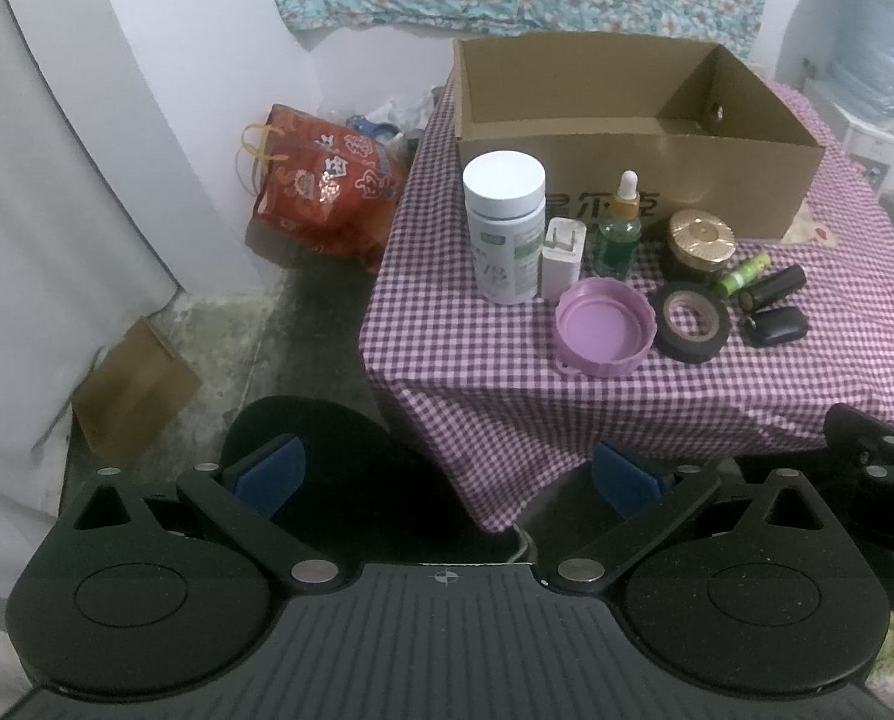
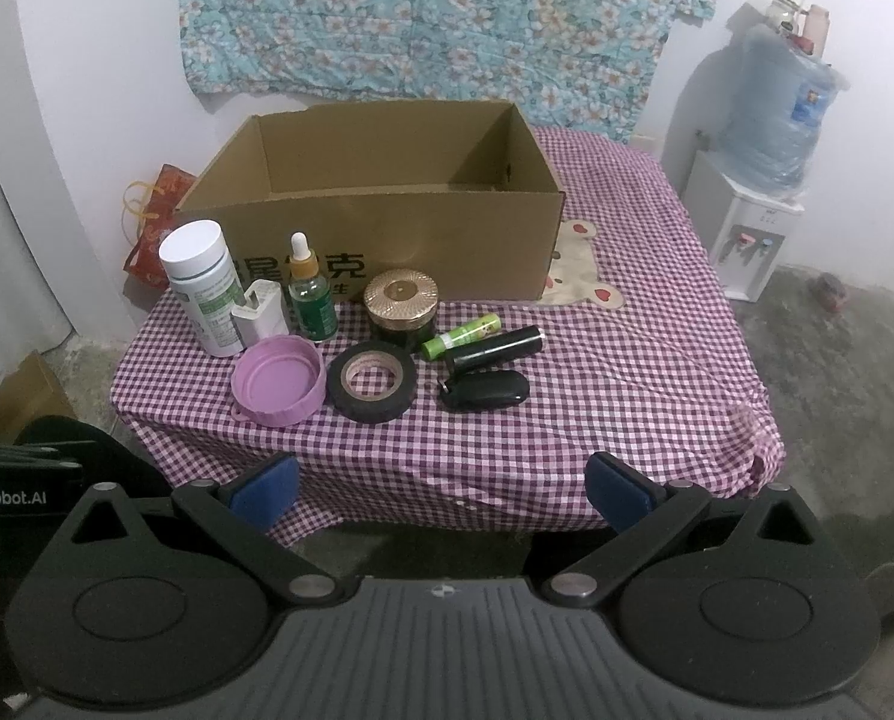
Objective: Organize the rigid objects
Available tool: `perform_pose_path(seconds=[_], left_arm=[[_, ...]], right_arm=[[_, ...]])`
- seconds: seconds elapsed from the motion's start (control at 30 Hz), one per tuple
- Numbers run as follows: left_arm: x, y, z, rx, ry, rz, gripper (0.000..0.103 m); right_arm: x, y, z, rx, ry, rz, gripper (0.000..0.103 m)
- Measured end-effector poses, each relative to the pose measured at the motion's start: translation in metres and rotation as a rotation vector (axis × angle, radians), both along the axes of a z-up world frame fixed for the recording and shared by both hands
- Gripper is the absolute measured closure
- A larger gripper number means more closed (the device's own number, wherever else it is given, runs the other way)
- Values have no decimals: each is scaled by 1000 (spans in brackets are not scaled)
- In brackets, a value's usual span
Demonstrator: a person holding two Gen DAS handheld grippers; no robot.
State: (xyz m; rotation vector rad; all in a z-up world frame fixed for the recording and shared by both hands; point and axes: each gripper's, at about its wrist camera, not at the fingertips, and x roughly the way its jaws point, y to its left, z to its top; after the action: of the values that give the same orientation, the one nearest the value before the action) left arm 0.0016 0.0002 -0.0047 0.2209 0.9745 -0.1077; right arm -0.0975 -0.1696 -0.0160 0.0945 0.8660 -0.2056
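left gripper [image 1: 447,477] fingers wide | right gripper [image 2: 441,489] fingers wide | purple lid [image 2: 278,381] well ahead

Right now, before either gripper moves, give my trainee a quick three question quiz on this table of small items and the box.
1. True or false: the cardboard box already holds the white bottle.
2. Which item lies nearest the front edge of the checked tablecloth? A) gold-lidded jar B) purple lid C) dropper bottle
3. Fill in: the left gripper and right gripper both have their jaws ____.

Key: 1 false, it stands on the cloth in front of the box. 2 B. 3 open, holding nothing.
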Motion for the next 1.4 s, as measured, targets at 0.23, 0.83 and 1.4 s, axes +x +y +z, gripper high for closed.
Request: perform_pose_path(seconds=[0.23,0.83,1.4], left_arm=[[0,0,0,2,-1,-1,0],[-1,3,-1,4,0,0,1],[34,-35,4,-84,-101,-192,1]], right_arm=[[0,0,0,0,-2,-3,0],[2,2,1,-4,-10,8,0],[14,-64,2,-15,-137,-66,0]])
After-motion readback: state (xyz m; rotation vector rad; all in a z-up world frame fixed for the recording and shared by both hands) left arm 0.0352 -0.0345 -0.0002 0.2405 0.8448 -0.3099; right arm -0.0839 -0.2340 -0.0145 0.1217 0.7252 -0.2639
